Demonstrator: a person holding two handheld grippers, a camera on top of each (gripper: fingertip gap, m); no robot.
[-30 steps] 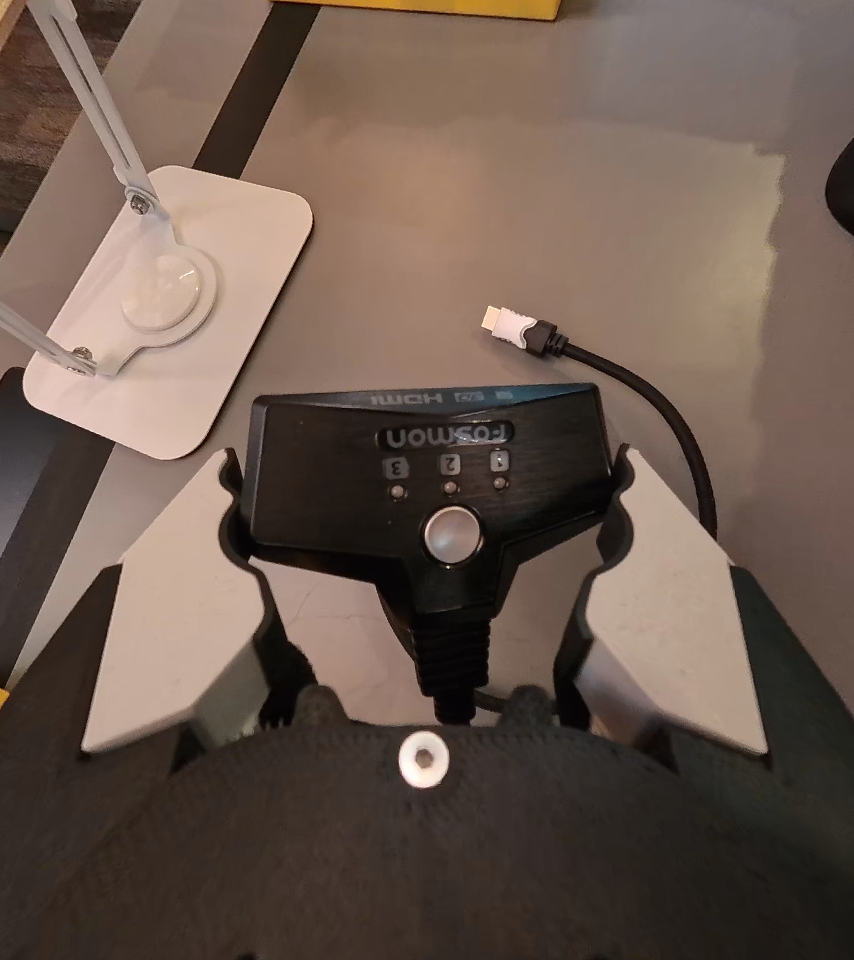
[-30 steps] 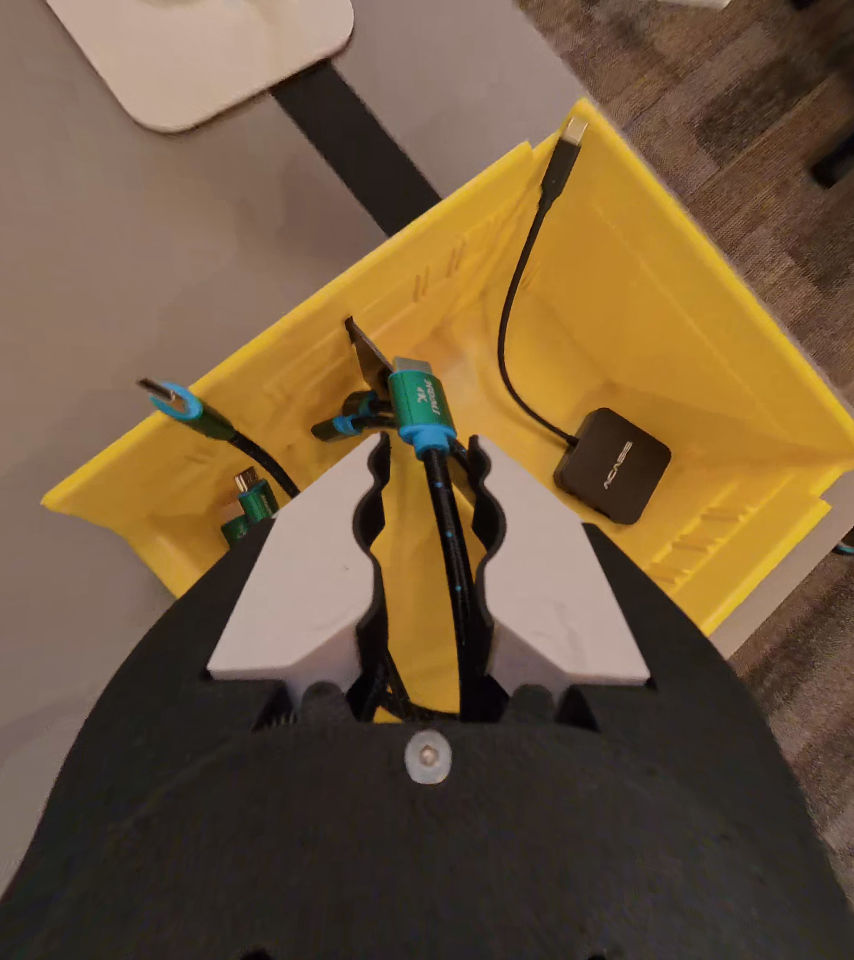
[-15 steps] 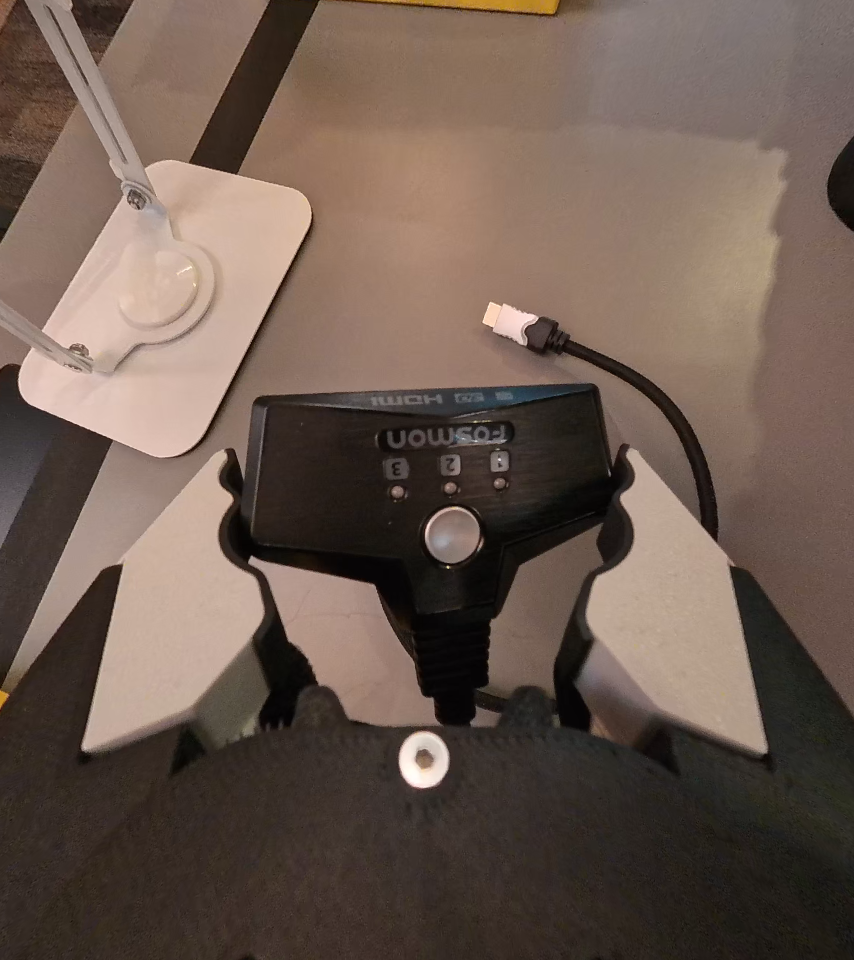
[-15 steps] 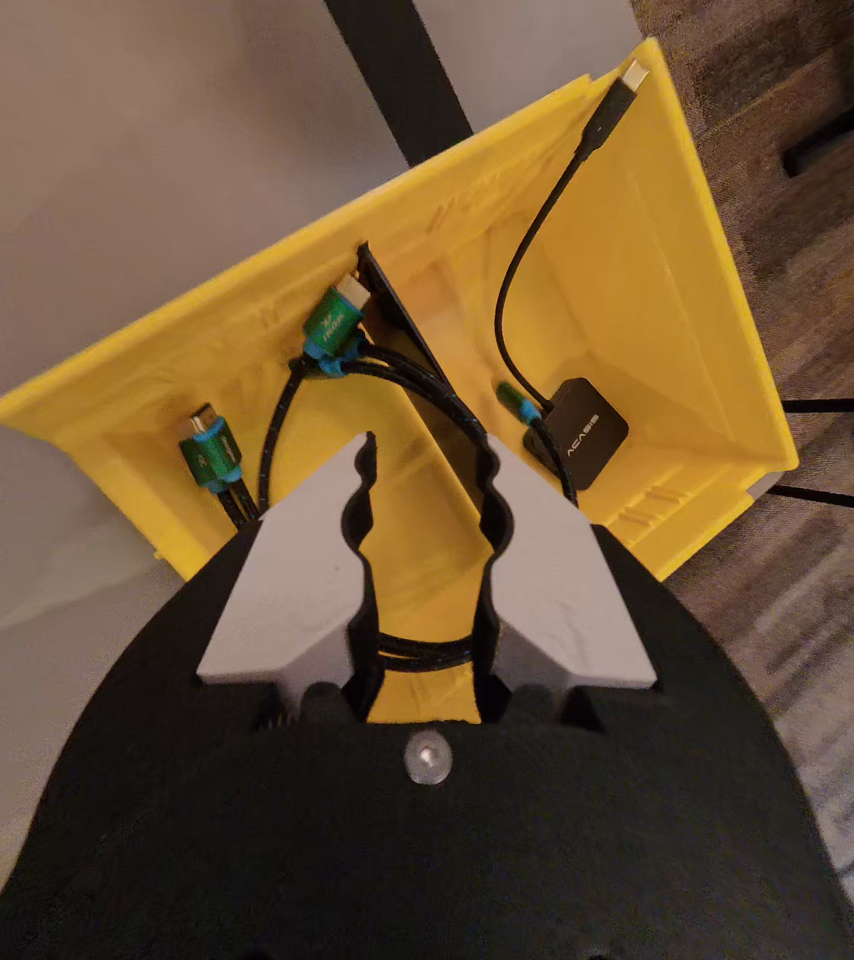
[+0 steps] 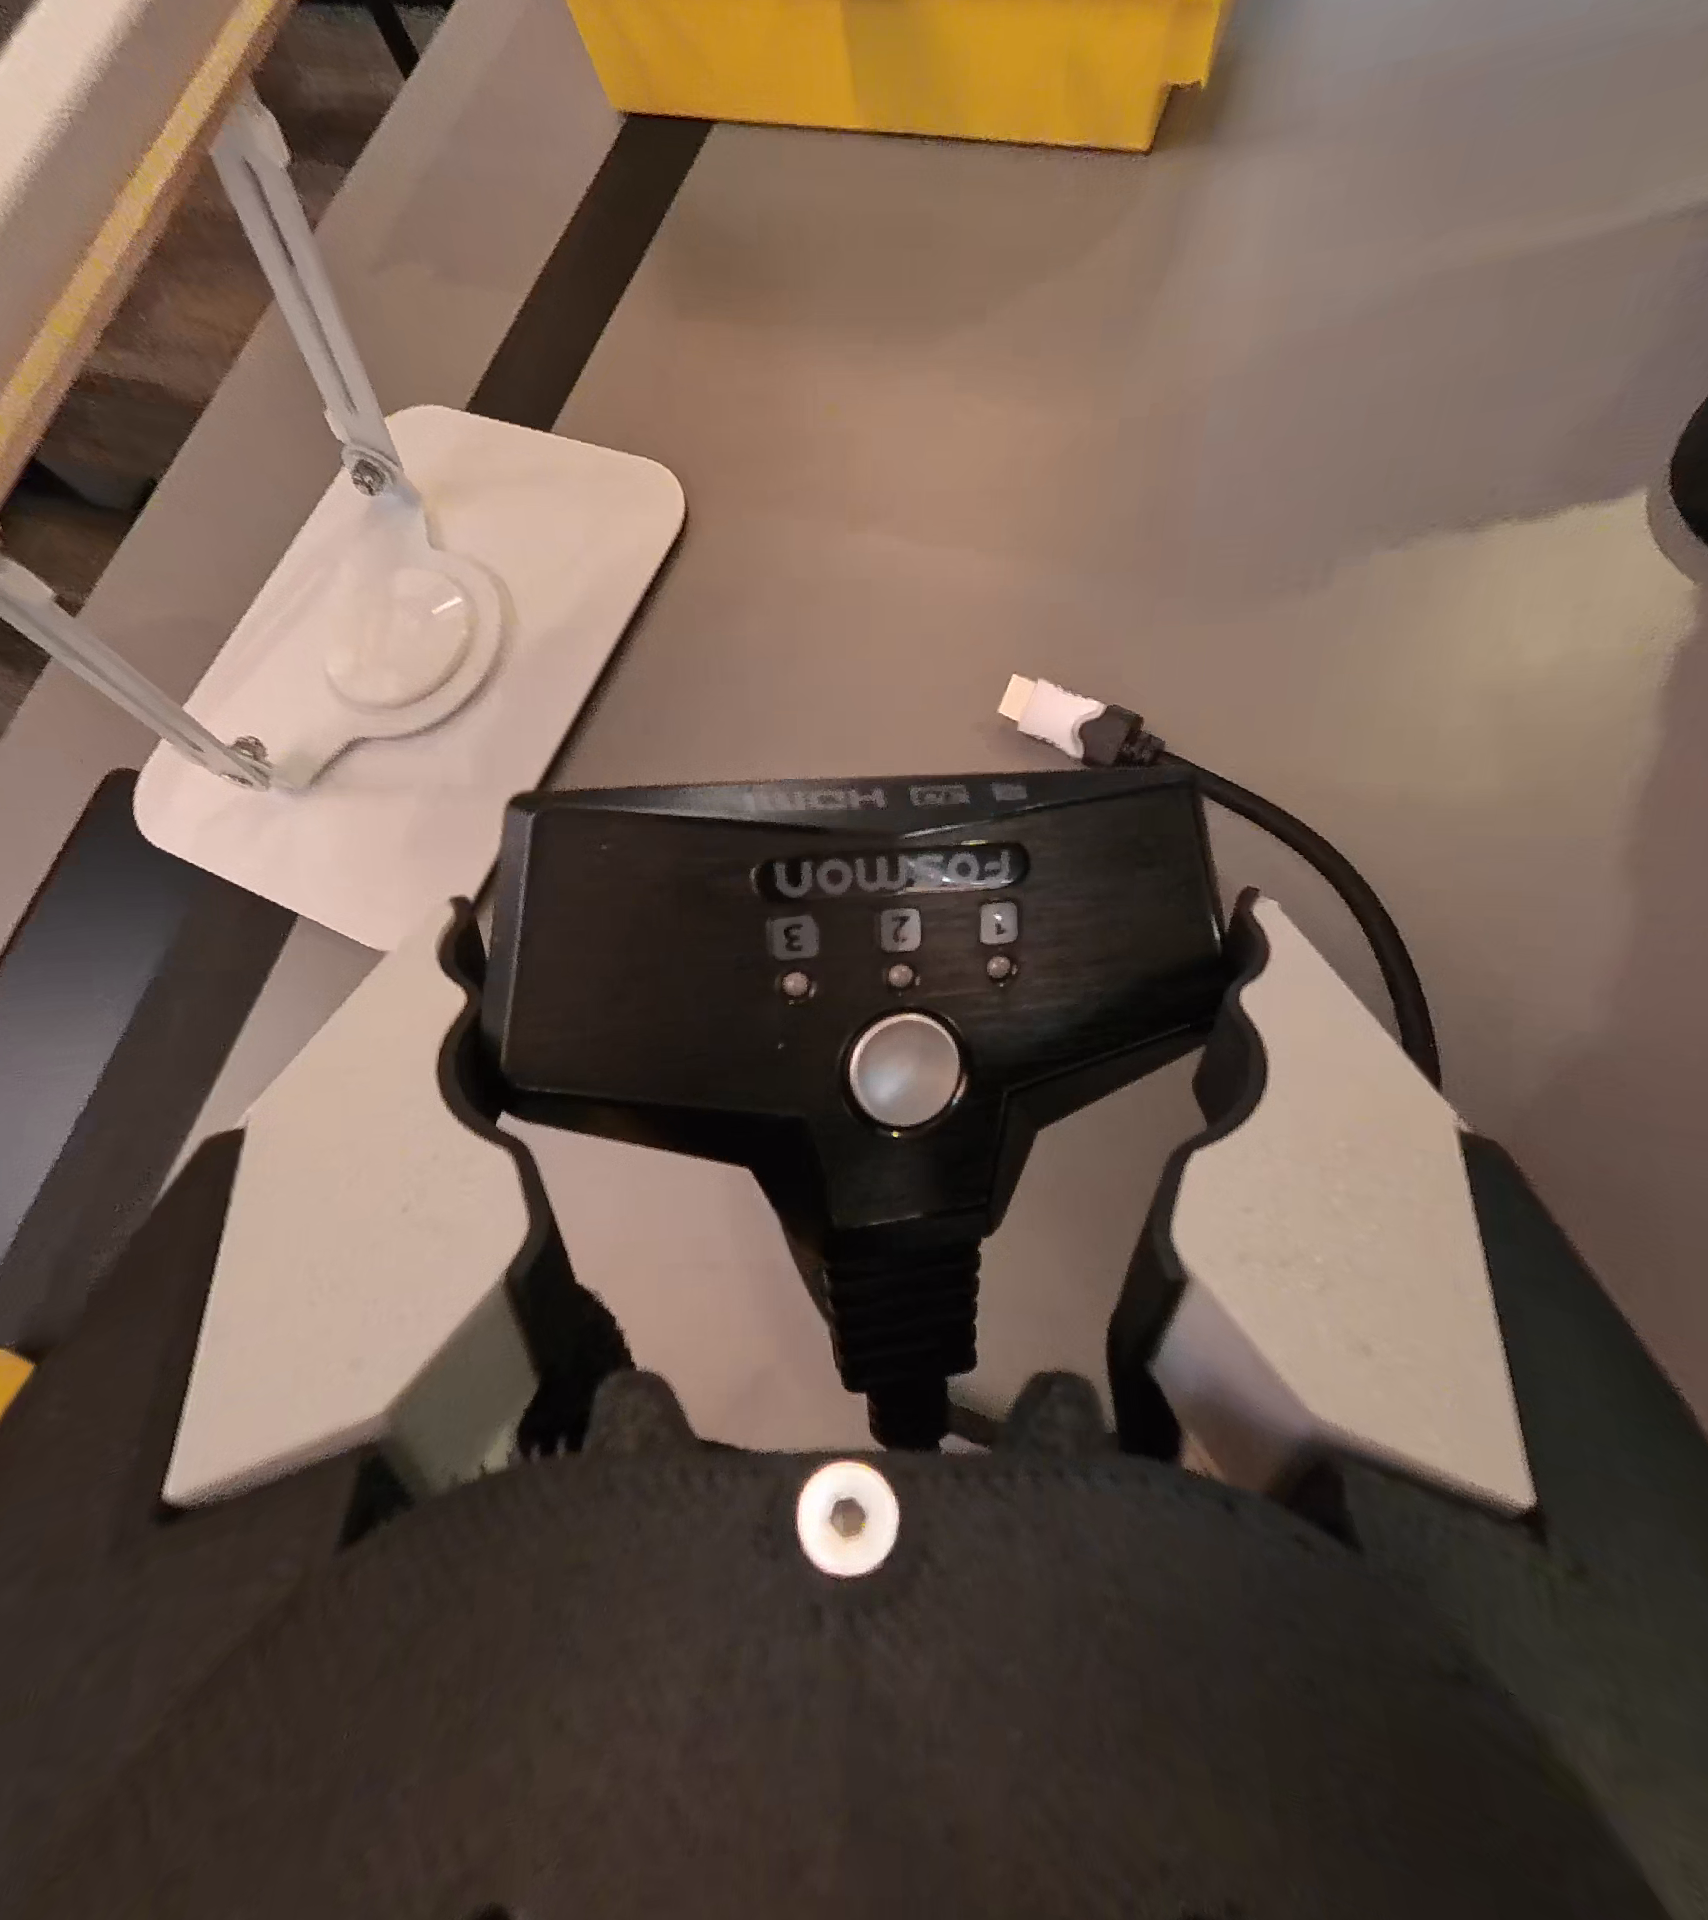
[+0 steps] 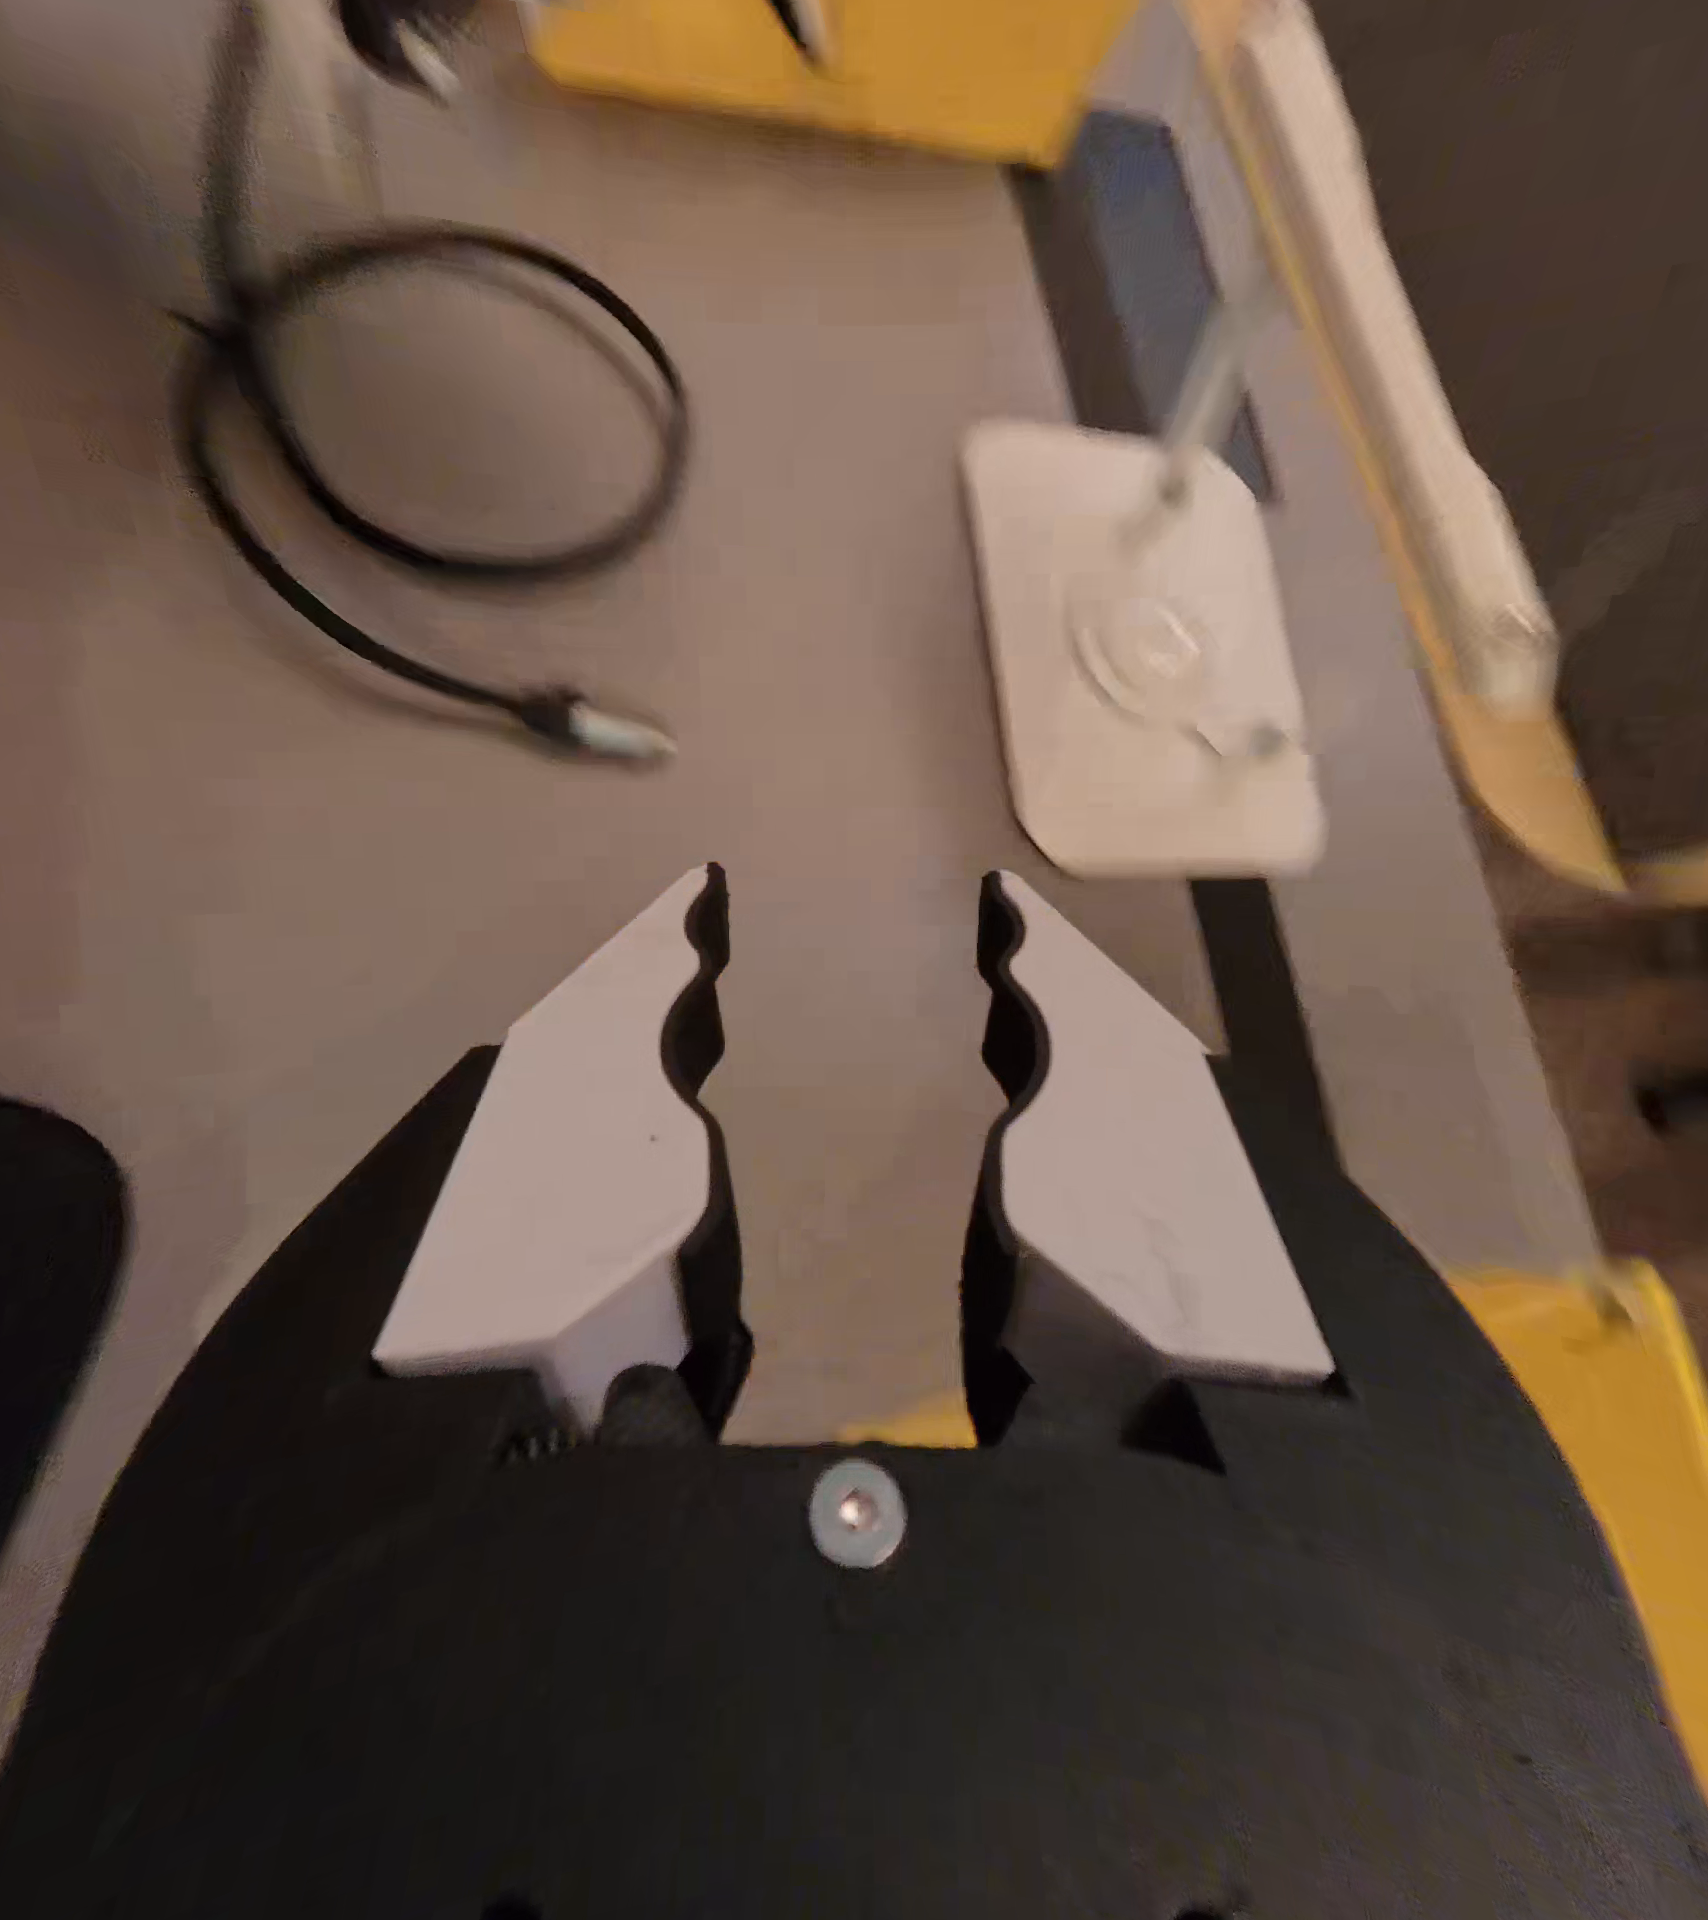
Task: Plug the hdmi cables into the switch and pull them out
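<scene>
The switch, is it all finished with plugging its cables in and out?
Done: can't tell, though no cable sticks out of the switch now. In hand: the left gripper has its jaws clamped on the switch's sides. The right gripper is open and empty over the table. Left: a black cable lies loose, unplugged.

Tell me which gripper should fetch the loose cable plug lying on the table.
Right. The right gripper is open and empty; the left gripper is shut on the HDMI switch.
</scene>
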